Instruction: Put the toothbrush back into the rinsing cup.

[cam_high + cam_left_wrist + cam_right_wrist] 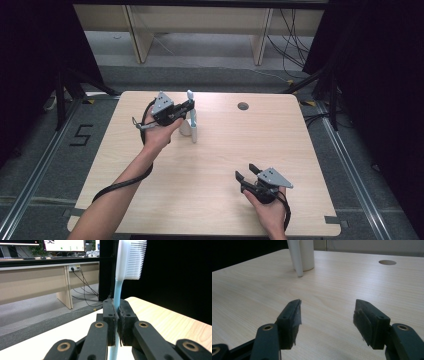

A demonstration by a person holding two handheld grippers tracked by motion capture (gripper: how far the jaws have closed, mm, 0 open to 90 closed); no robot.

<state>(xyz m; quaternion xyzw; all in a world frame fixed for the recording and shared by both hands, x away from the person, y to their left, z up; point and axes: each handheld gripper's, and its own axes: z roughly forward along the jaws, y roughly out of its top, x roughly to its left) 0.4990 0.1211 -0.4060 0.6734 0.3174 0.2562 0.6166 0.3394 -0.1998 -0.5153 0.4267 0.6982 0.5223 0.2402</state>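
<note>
Left claw [189,106] clamped on the light-blue plastic toothbrush with the white bristled head [191,116], gripping the handle partway up, brush upright and head topmost. Seen from the left gripper view: jaws pressed flat against the blue handle [116,315], bristles [135,258] facing away to one side. Lower end of the handle just beside the white cylindrical cup [186,127], on the side nearer the round cable hole [243,106] in the light wooden bench [215,170]; whether the tip touches the wood, hard to tell from above. In the right gripper view, the same white cup [305,253] with the white handle end [296,258] leaning in front of it.

Right claw [246,176] spread apart and holding nothing, well away from the cup, toward the near edge of the bench.

Likely step: setting the toothbrush into the cup. For a clean job: lift straight up until the handle's tip clears the cup's rim, shift over the opening, keep the brush vertical, then lower slowly. No letting go before the tip rests inside, lest the brush tip out or knock the light cup over. Steadying the cup with the free claw worth considering.
</note>
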